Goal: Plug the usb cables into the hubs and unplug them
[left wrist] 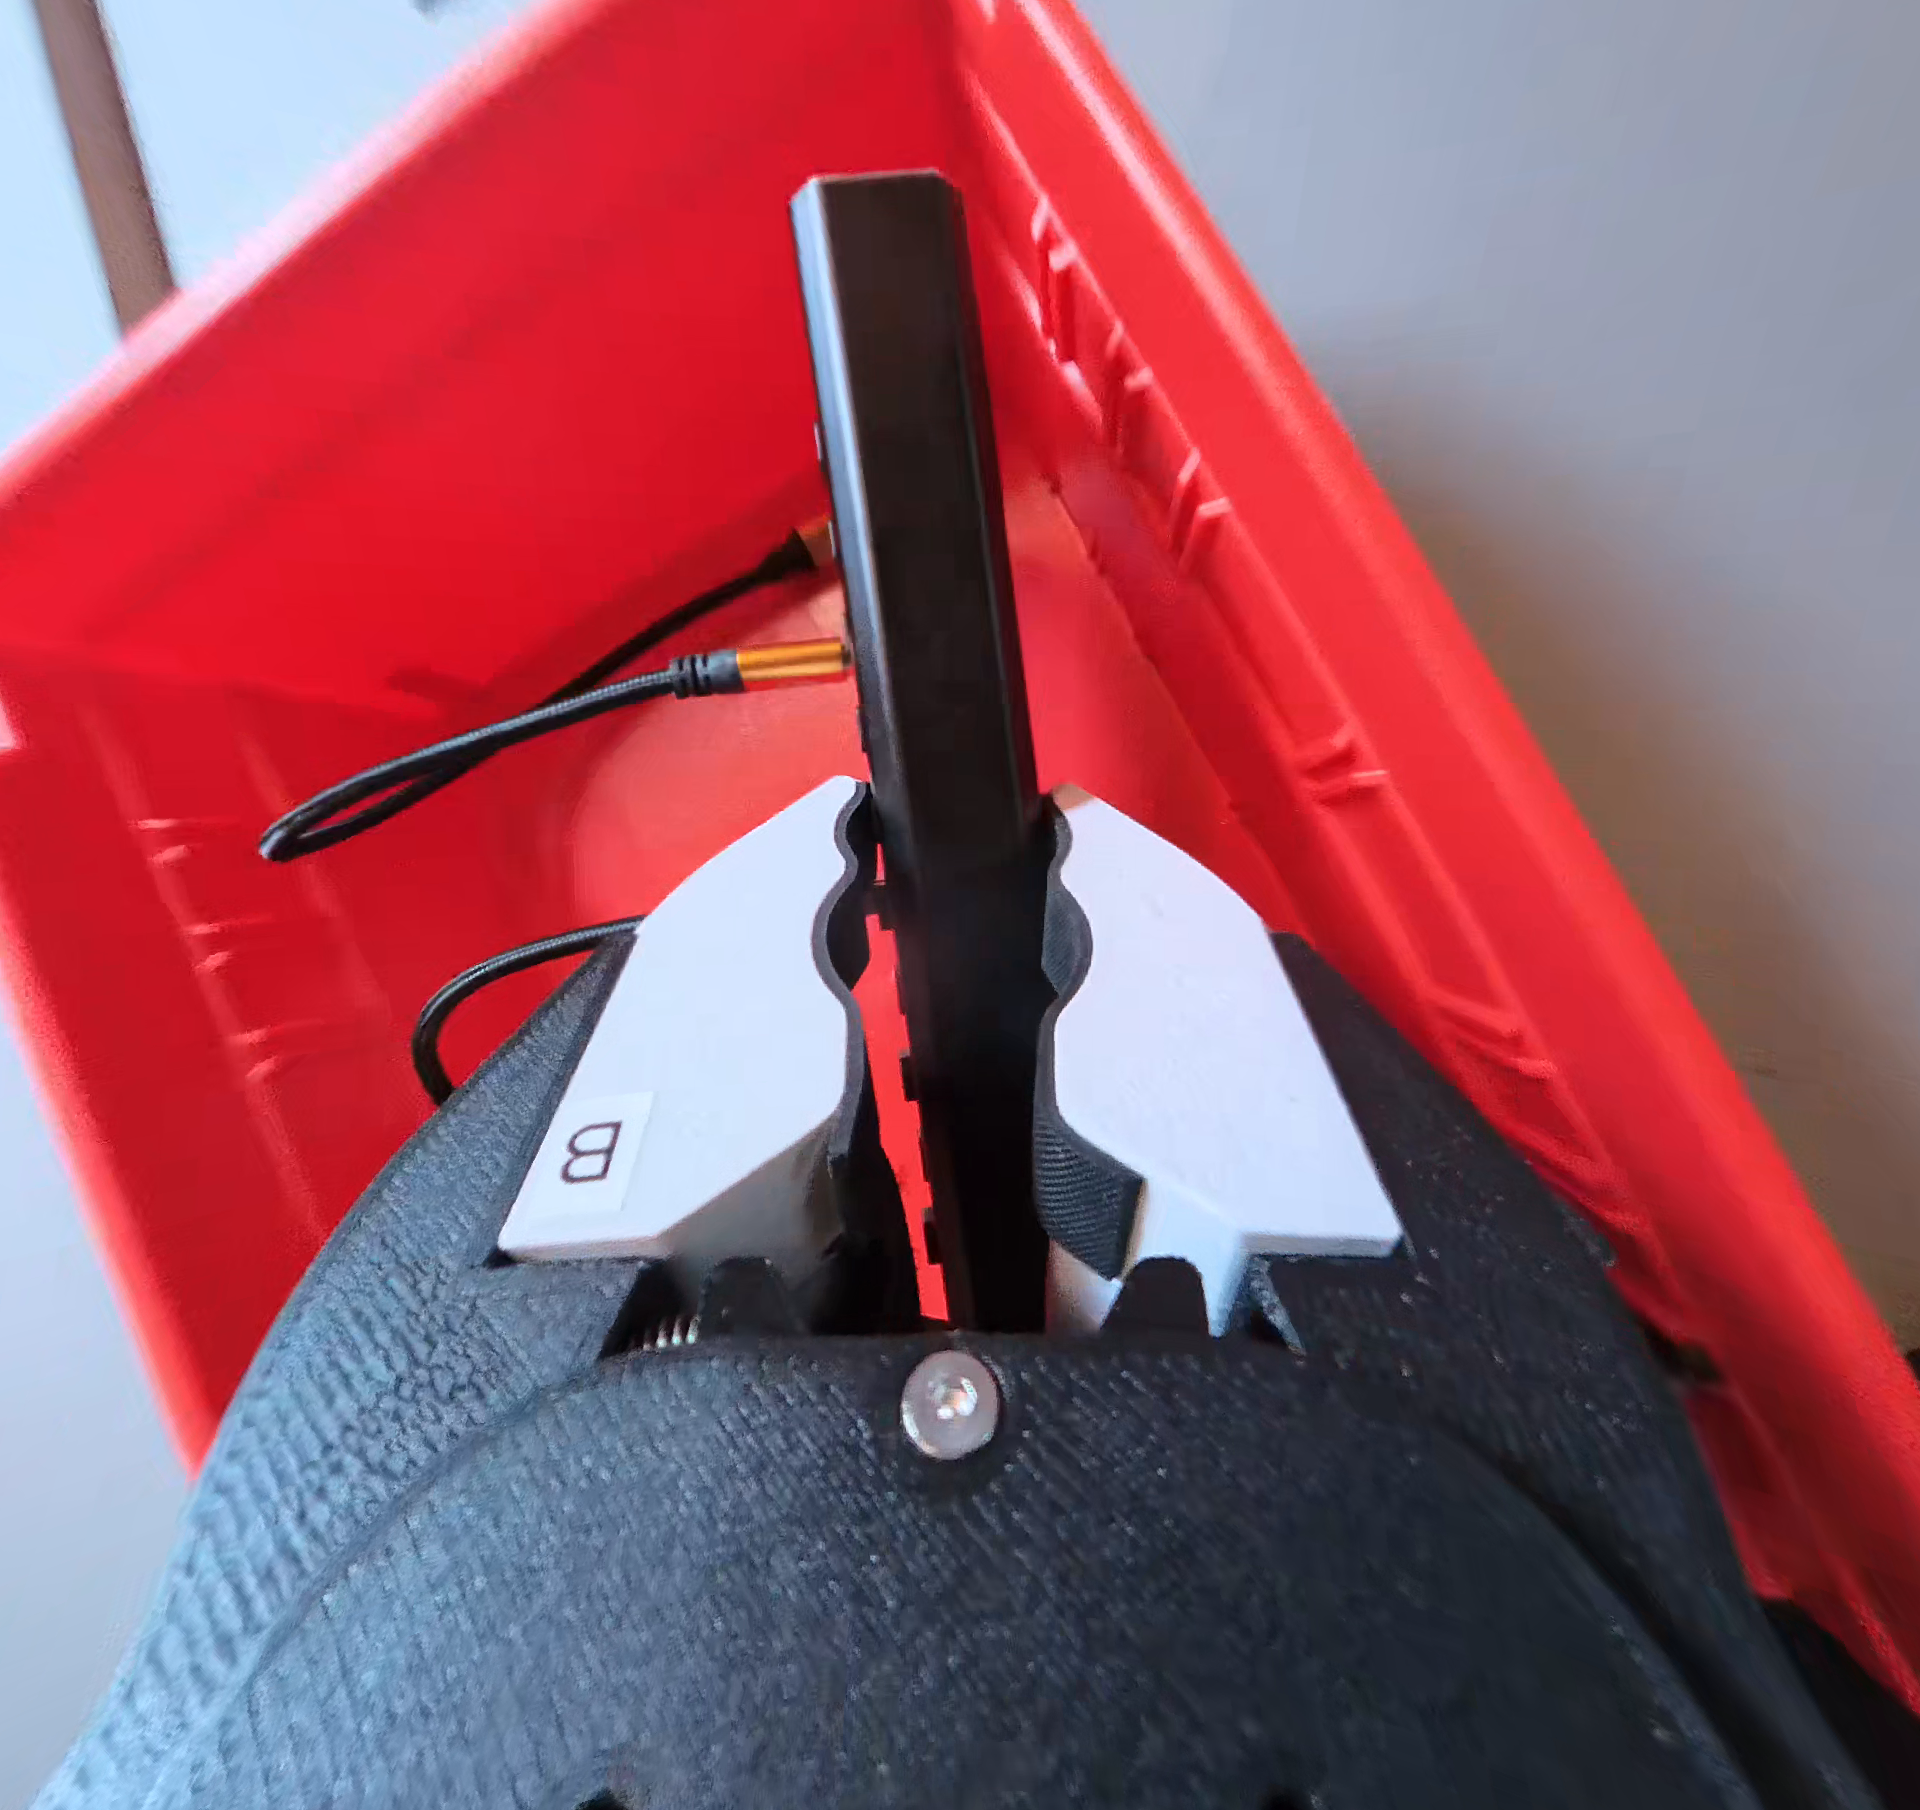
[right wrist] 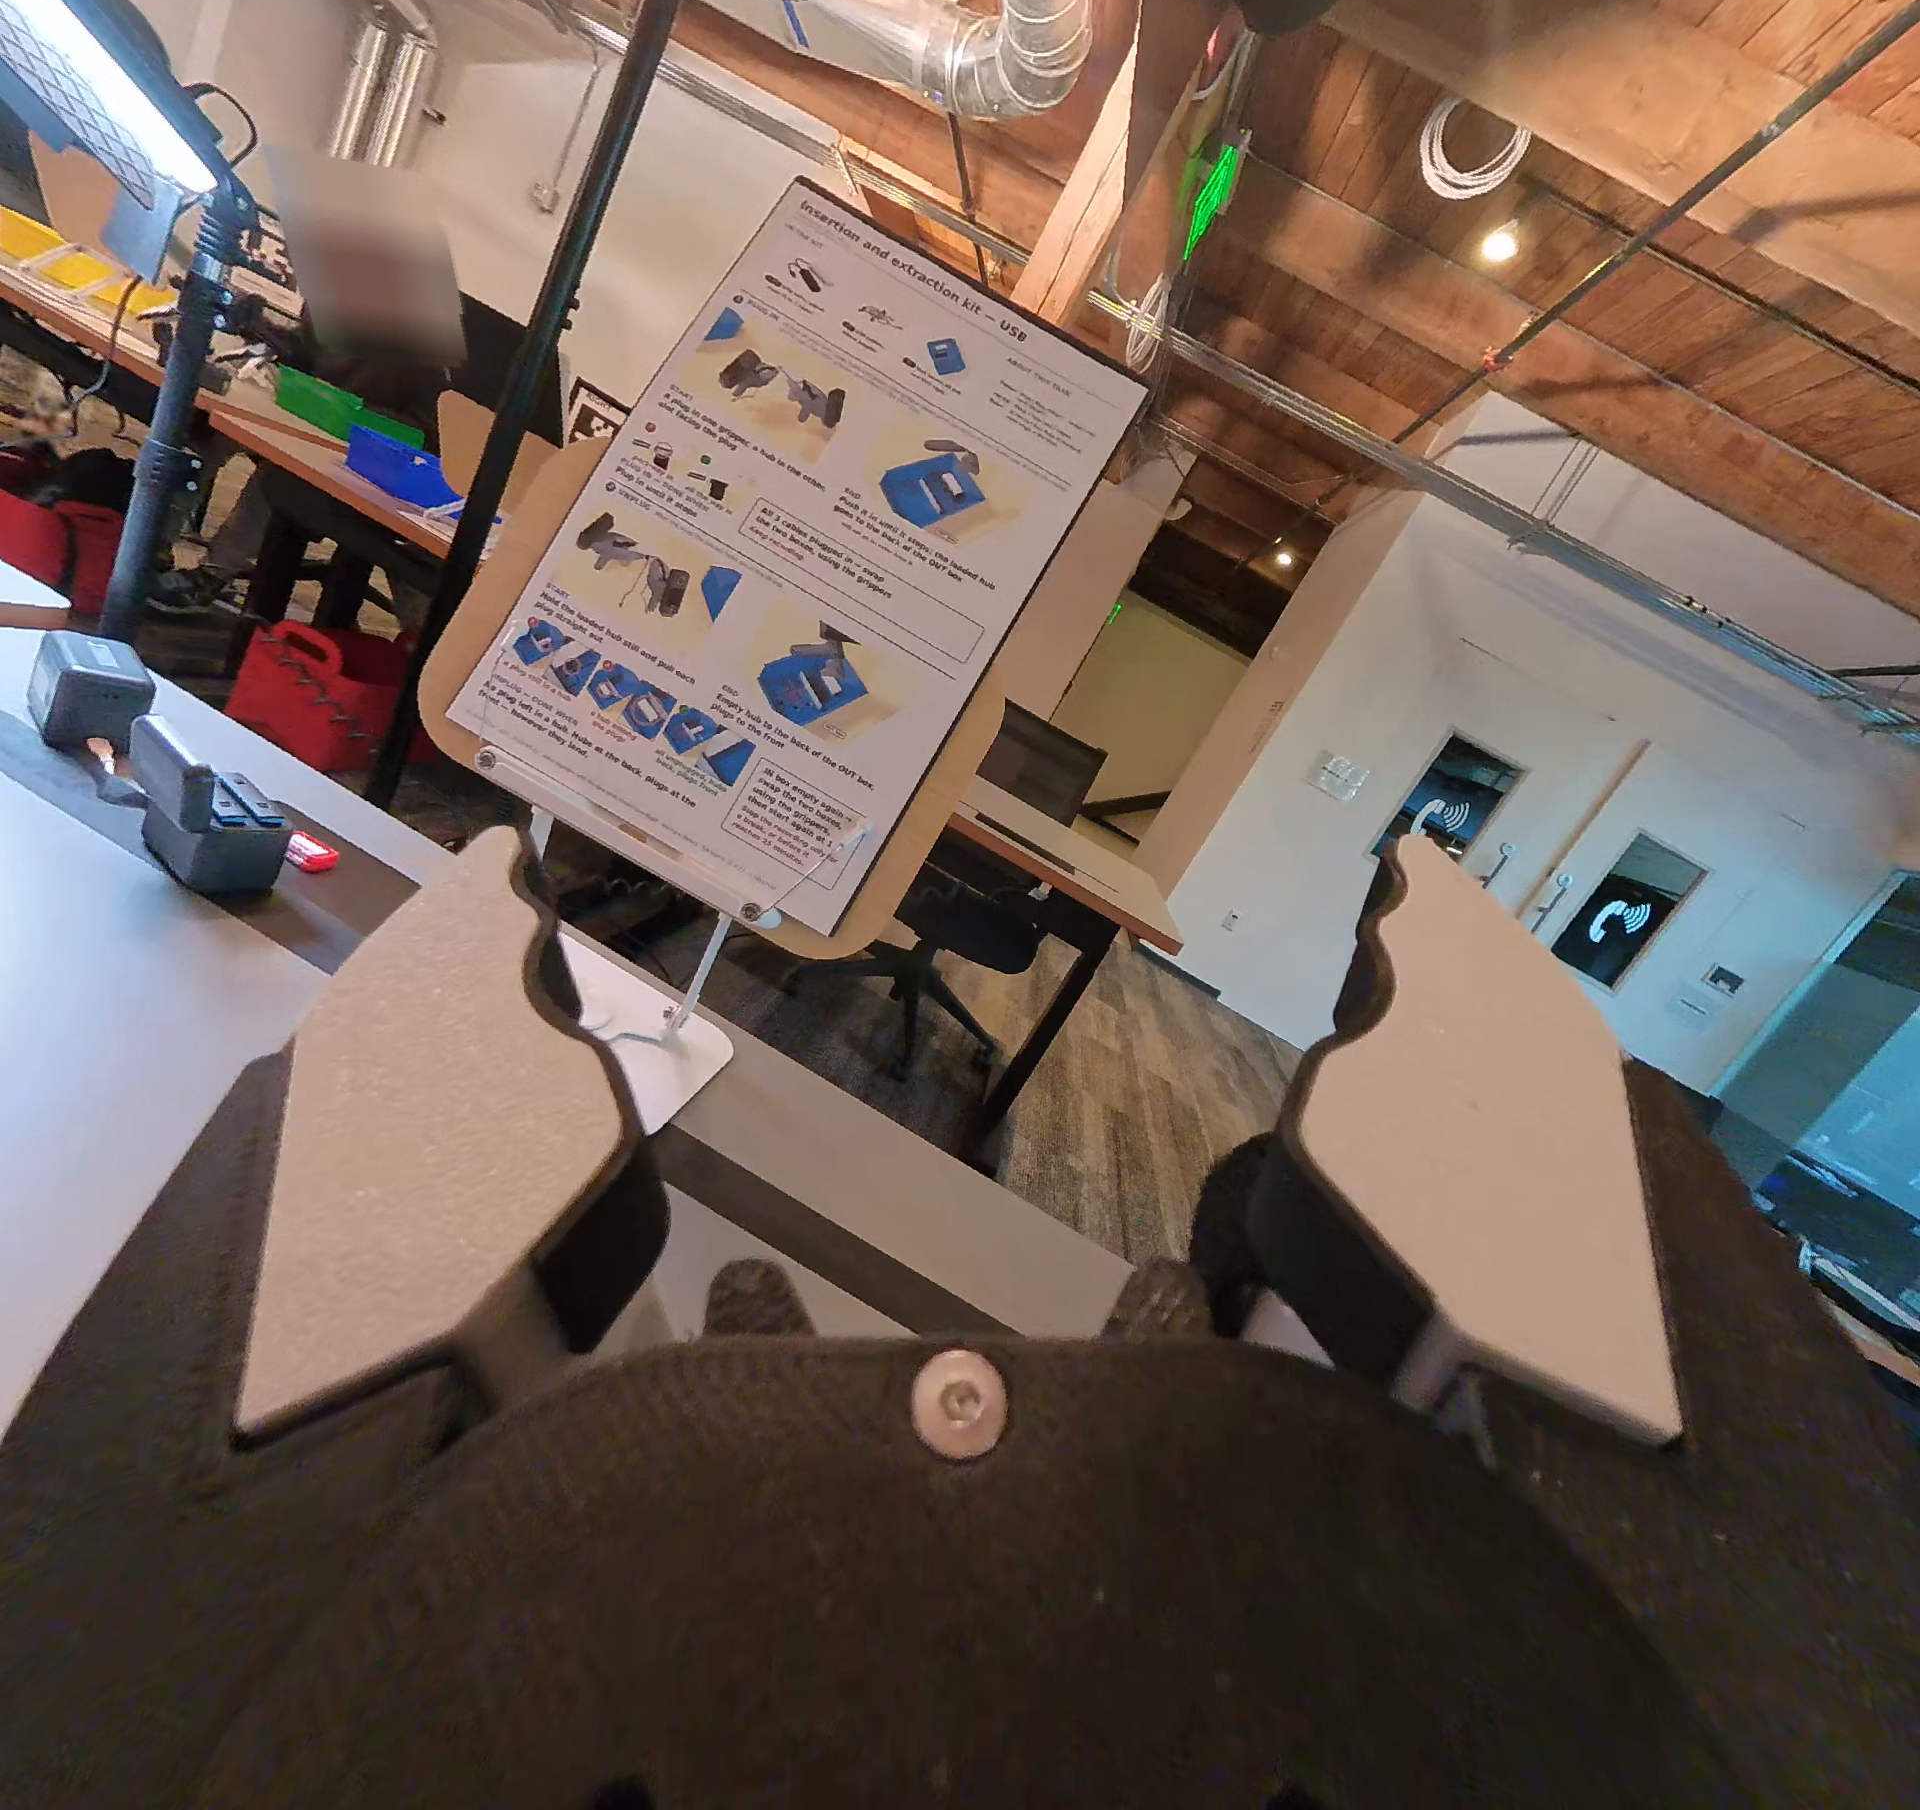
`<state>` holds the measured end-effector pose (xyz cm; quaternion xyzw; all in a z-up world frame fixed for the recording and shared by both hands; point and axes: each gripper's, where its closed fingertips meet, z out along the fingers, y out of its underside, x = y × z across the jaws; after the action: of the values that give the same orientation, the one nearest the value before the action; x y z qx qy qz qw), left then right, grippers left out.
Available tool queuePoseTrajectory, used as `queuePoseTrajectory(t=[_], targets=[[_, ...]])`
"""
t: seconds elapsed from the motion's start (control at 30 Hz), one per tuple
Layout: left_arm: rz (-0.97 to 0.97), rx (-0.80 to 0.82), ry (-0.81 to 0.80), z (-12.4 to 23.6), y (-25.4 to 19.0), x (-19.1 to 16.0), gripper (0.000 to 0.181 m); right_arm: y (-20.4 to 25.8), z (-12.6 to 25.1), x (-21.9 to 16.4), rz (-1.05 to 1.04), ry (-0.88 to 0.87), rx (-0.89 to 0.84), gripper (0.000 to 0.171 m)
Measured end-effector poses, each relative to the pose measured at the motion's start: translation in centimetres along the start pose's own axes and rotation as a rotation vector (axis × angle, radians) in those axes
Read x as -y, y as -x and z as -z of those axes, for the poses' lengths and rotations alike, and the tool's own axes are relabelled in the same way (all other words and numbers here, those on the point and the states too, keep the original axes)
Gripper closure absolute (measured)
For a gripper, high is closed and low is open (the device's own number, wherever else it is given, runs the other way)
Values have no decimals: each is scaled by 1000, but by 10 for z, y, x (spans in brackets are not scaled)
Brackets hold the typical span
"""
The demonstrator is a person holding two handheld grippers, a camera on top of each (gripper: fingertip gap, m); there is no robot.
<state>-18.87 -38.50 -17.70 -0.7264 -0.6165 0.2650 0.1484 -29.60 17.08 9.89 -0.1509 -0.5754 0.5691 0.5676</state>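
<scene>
My left gripper [left wrist: 956,804] is shut on a long black USB hub [left wrist: 904,513], held edge-on and pointing away, inside a red plastic bin [left wrist: 468,389]. A black braided cable with a gold plug [left wrist: 795,664] sticks into the hub's left side. A second plug [left wrist: 805,547] sits in the hub farther up. The cables loop down to the left over the bin's floor. My right gripper [right wrist: 956,887] is open and empty, raised above the table's edge and pointing out into the room. No hub or cable shows in the right wrist view.
The bin's ribbed right wall [left wrist: 1247,534] runs close beside the hub. In the right wrist view an instruction sheet on a stand [right wrist: 790,555] stands ahead on the white table [right wrist: 125,1012], with grey devices [right wrist: 208,825] at left and a black pole [right wrist: 582,306]. Some 65 cm of space lies between my two pairs of fingers.
</scene>
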Motion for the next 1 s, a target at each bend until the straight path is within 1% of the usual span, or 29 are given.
queuePoseTrajectory(t=[0.13, 0.3, 0.43, 0.53, 0.6, 0.7, 0.83, 1.0], targets=[[-21, 112, -173, 48, 7, 27, 152, 4, -1, 2, 22, 1, 7, 29], [-155, 341, -515, 132, 0, 81, 152, 6, -2, 3, 17, -4, 13, 29], [-335, 544, -783, 195, -34, 125, 152, 5, -2, 2, 13, 6, 7, 29], [-499, 701, -909, 223, -69, 151, 153, 2, -1, 3, 8, 5, -2, 30], [-610, 786, -955, 229, -95, 165, 153, 1, 0, 3, 2, 3, -7, 30], [-778, 853, -1017, 224, -139, 184, 152, -2, 1, 3, -12, 3, -9, 32], [-1003, 904, -1049, 204, -198, 201, 152, -2, 2, 2, -17, 7, -3, 32], [-1195, 902, -1097, 179, -256, 208, 152, 1, 2, 3, -20, 5, 15, 34]])
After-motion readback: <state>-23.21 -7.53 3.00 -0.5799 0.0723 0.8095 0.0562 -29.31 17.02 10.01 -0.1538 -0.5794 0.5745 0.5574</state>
